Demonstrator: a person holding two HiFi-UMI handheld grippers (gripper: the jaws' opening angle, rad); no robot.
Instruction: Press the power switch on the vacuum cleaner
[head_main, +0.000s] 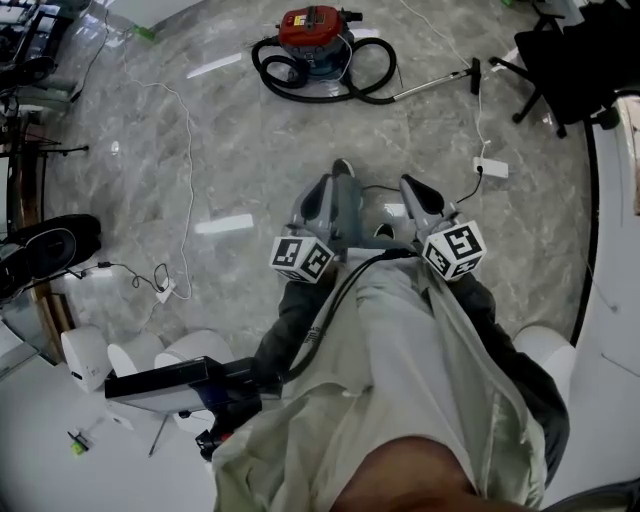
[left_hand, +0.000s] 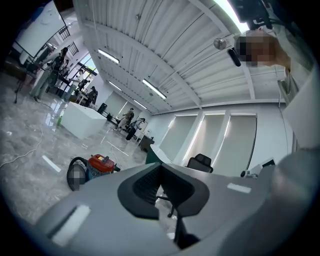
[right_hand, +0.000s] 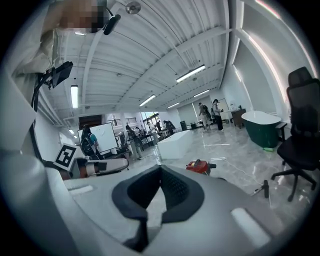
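While the left hand-held gripper (head_main: 335, 185) and right hand-held gripper (head_main: 415, 190) have jaws pressed together on nothing, the red vacuum cleaner (head_main: 312, 30) sits on the floor (head_main: 250, 150) well ahead; only the head view shows its whole coiled hose (head_main: 330, 97).

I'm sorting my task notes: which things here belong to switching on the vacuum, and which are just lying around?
For the job:
vacuum cleaner
its hose
left gripper
right gripper

Lying about:
office chair
white cable
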